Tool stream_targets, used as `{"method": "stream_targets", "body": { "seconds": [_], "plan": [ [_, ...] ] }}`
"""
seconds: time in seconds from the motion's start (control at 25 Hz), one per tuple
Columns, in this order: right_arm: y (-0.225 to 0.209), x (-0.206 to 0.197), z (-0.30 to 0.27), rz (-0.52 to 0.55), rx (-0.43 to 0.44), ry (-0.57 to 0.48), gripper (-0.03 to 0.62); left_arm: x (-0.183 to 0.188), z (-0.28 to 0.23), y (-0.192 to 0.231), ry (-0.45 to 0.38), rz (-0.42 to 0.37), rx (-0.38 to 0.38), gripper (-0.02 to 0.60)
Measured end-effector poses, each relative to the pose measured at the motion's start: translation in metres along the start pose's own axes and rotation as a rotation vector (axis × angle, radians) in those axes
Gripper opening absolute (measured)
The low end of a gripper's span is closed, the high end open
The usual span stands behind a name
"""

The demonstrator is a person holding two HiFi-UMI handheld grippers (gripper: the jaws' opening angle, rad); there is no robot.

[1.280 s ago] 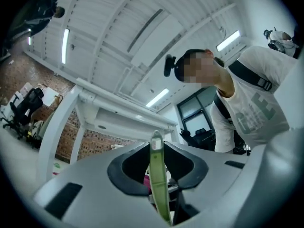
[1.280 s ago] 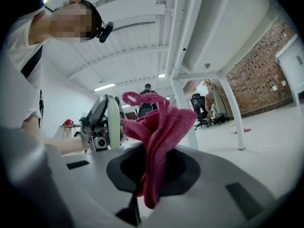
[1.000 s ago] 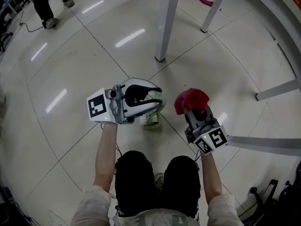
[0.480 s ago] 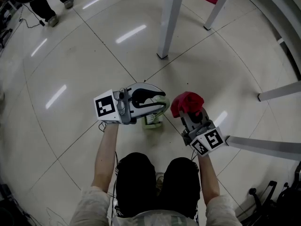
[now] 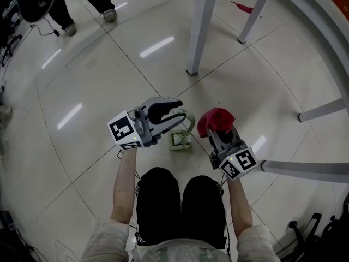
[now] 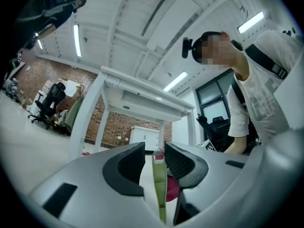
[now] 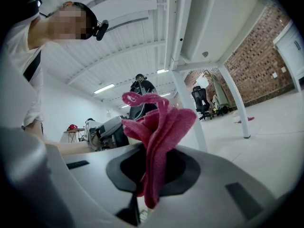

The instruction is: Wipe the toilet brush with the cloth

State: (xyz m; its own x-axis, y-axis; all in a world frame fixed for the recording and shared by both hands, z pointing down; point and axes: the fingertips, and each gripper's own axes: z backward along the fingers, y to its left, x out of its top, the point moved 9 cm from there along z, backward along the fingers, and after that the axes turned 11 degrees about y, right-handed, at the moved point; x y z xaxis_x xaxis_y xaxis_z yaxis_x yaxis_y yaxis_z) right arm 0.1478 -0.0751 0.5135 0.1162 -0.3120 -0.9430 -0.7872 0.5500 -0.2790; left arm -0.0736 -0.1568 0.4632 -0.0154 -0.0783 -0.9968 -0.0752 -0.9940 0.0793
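The toilet brush (image 5: 179, 140) is pale green, with a thin looped handle (image 5: 191, 121) rising from its head just above the floor tiles. My left gripper (image 5: 181, 114) is shut on that handle. In the left gripper view the green handle (image 6: 159, 189) stands upright between the two dark pads of my left gripper (image 6: 155, 158). A red cloth (image 5: 215, 119) is bunched in my right gripper (image 5: 220, 131), just right of the brush. In the right gripper view the cloth (image 7: 160, 129) sticks up out of my right gripper (image 7: 151, 175), which is shut on it.
White table legs (image 5: 199, 31) (image 5: 252, 14) stand on the tiles ahead. Grey frame bars (image 5: 323, 108) (image 5: 305, 168) run at the right. A person's feet (image 5: 108, 14) are at the top left. A red scrap (image 5: 243, 7) lies under the table. My knees (image 5: 180, 198) are below the grippers.
My left gripper has sunk a little with the brush and tipped; the brush head is lower, nearer my knees. The right gripper with the cloth has stayed almost still.
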Motion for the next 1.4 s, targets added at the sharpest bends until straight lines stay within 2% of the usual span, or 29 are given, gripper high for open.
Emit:
{"method": "stream_targets", "body": {
  "seconds": [0.12, 0.24, 0.32, 0.44, 0.52, 0.6, 0.76, 0.92, 1.04, 1.12, 1.2, 1.4],
  "plan": [
    [0.006, 0.017, 0.000, -0.015, -0.009, -0.017, 0.032, 0.014, 0.021, 0.001, -0.076, 0.040, 0.141, 0.104],
    [0.010, 0.031, 0.002, -0.042, -0.040, -0.029, 0.031, 0.023, 0.049, -0.005, -0.144, 0.113, 0.389, 0.104],
    [0.011, 0.036, 0.002, -0.048, -0.081, -0.031, 0.032, 0.022, 0.062, -0.011, -0.122, 0.153, 0.564, 0.103],
    [0.011, 0.039, -0.003, -0.051, -0.154, -0.027, 0.032, 0.013, 0.077, -0.020, -0.089, 0.194, 0.773, 0.100],
    [0.013, 0.035, -0.005, -0.076, -0.200, -0.021, 0.031, 0.002, 0.085, -0.027, -0.095, 0.222, 0.876, 0.023],
    [0.014, 0.028, -0.006, -0.107, -0.238, -0.008, 0.031, -0.007, 0.090, -0.031, -0.092, 0.237, 0.949, 0.005],
    [0.012, 0.018, -0.008, -0.127, -0.297, 0.017, 0.031, -0.017, 0.092, -0.033, -0.054, 0.209, 1.009, 0.005],
    [0.009, 0.014, -0.009, -0.123, -0.303, 0.030, 0.032, -0.024, 0.094, -0.030, -0.046, 0.213, 1.020, 0.005],
    [0.017, 0.031, -0.007, -0.117, -0.322, 0.025, 0.031, -0.008, 0.094, -0.028, -0.051, 0.235, 1.008, 0.005],
    [0.025, 0.062, -0.007, -0.121, -0.343, 0.015, 0.032, 0.025, 0.091, -0.026, -0.048, 0.222, 0.995, 0.005],
    [0.037, 0.101, -0.010, -0.139, -0.344, 0.008, 0.031, 0.073, 0.090, -0.026, -0.042, 0.174, 1.010, 0.005],
    [0.086, 0.226, 0.006, -0.072, -0.337, 0.044, 0.031, 0.213, 0.097, -0.045, -0.017, 0.095, 1.053, 0.005]
  ]
}}
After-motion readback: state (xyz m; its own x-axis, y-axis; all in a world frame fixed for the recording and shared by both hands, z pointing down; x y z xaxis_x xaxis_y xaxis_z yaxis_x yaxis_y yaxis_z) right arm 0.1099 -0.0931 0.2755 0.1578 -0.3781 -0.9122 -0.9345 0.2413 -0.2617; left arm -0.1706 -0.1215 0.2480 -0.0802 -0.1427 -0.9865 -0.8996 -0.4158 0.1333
